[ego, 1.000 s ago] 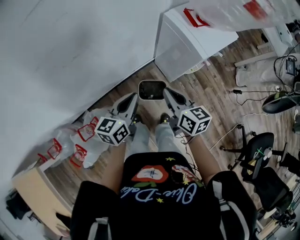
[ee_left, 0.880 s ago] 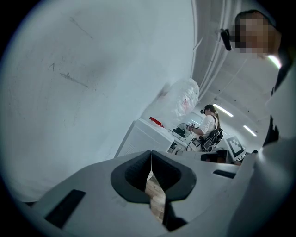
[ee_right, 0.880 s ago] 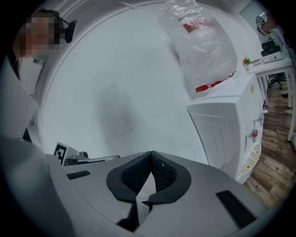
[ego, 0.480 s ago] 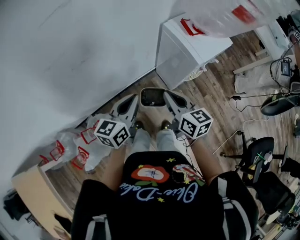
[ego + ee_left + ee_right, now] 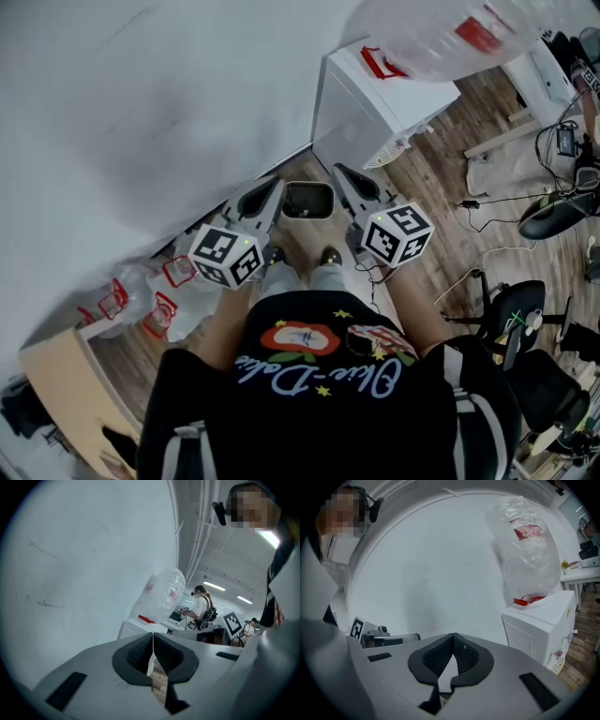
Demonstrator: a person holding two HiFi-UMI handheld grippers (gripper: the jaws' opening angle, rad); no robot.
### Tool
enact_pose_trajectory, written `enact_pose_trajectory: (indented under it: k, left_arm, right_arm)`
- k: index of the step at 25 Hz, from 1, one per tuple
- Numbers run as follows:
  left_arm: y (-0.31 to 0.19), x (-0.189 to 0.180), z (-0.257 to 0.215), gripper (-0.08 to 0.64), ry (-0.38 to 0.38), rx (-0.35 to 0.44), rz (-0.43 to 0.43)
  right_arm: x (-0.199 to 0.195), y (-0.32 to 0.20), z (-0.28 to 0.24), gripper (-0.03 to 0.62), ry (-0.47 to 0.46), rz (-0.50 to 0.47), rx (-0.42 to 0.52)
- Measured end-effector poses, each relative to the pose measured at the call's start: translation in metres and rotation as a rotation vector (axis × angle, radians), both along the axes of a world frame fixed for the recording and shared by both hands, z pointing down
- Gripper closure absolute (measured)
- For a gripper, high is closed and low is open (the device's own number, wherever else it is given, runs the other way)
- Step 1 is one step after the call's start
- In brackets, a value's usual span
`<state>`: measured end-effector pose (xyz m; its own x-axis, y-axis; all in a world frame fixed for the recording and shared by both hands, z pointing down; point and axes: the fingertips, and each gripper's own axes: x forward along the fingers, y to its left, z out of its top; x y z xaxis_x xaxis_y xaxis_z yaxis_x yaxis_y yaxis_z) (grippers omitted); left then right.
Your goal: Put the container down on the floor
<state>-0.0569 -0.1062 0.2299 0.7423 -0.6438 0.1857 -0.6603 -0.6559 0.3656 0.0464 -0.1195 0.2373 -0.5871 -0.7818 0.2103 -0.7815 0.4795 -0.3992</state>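
Container: The dark, rounded-rectangular container with a pale rim [image 5: 308, 200] appears to rest on the wooden plank floor [image 5: 441, 187]. It is just ahead of your shoes [image 5: 274, 253] and near the foot of the white wall [image 5: 141, 112].
Left gripper: The left gripper [image 5: 276, 184] is clenched. Its pads meet, and no part of the container is between them. In the head view its tip is up and to the left of the rim, apart from it.
Right gripper: The right gripper [image 5: 338, 170] is also clenched and carries nothing. Its tip is up and to the right of the rim, apart from it.
Step in hand: Judge the set-down complete. The container is on the floor and neither gripper has hold of it.
Next move: No further handling is called for. Keep both tips clear of the rim when you draw them off, and check that the container sits flat.
Facing: The opening points straight up, toward the head camera.
Long axis: It runs side to side across your stance, from the left gripper's side to the right's. The short axis runs from your shoes toward the wall.
Nearby: A white box-shaped cabinet [image 5: 375, 103] stands beyond and to the right, apart from the container.
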Motion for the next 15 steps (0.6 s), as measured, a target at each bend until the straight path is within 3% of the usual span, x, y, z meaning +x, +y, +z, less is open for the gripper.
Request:
enact_pose_trajectory:
  k: [15]
  left_arm:
    - [-0.001,-0.005,-0.012,0.555,-0.008,0.015,-0.015]
  right_arm:
    - [-0.008,0.002,-0.015,0.594,0.026,-0.037,0.016]
